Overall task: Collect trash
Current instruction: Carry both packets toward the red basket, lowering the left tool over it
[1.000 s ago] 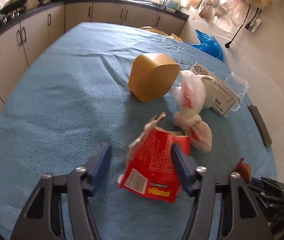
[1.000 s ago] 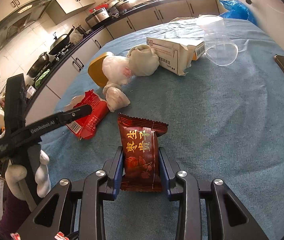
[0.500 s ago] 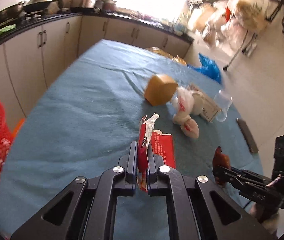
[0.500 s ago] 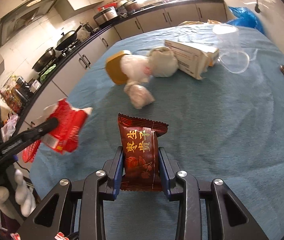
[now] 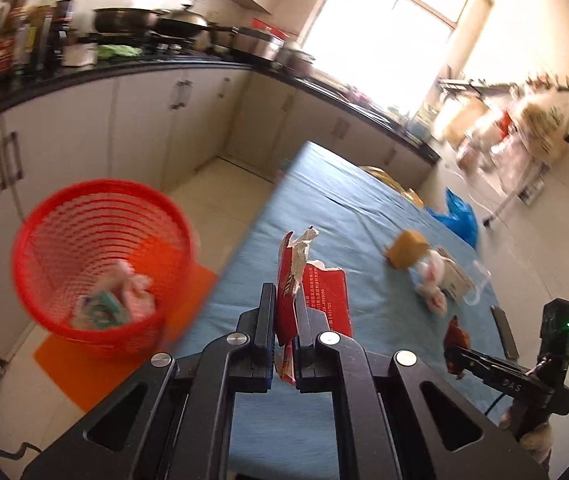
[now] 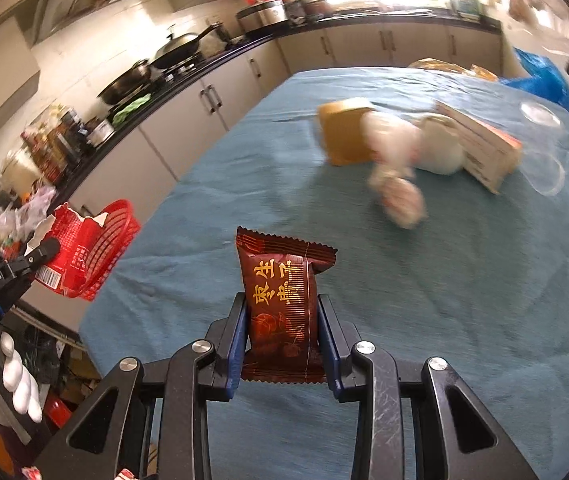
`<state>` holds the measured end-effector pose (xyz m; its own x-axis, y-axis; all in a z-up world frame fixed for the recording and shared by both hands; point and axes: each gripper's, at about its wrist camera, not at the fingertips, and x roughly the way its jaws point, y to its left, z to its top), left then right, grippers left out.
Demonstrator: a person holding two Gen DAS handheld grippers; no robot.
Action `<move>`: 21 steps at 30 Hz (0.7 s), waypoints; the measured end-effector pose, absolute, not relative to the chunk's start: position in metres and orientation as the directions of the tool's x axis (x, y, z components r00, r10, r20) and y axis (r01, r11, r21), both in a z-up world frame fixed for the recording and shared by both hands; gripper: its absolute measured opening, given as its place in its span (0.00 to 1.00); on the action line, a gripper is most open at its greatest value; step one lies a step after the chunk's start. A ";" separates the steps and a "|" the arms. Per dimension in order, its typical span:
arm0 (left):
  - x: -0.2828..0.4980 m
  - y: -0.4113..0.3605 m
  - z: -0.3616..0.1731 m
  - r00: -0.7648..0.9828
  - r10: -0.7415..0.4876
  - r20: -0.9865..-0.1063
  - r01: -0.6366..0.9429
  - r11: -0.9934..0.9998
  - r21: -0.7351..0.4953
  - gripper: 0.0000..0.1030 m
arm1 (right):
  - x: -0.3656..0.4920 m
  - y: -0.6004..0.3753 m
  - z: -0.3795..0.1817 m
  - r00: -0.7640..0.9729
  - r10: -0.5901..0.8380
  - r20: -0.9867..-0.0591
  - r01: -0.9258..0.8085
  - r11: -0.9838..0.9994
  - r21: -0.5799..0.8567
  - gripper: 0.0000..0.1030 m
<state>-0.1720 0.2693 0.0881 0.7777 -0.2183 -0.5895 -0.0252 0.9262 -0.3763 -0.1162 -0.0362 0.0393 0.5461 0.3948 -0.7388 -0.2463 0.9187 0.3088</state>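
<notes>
my left gripper is pinched flat on the torn red wrapper; a second ago its jaws stood wide around that wrapper lying on the blue tablecloth, so the grab is done and the piece is off the table. the view has swung too: the red mesh basket, unseen a second ago, now sits at nine o'clock of my tips, down on the floor beside the table, with some scraps in it. my right gripper keeps its squeeze on the brown snack packet, unchanged. i judge both loads are ready for the basket; the yellow box and white bags at two o'clock remain.
</notes>
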 end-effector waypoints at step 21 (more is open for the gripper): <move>-0.175 0.433 0.070 0.808 -0.030 -0.588 -0.280 0.859 -0.428 0.06 | -0.089 0.222 0.058 0.396 0.533 -0.748 -0.613 0.760 0.217 0.34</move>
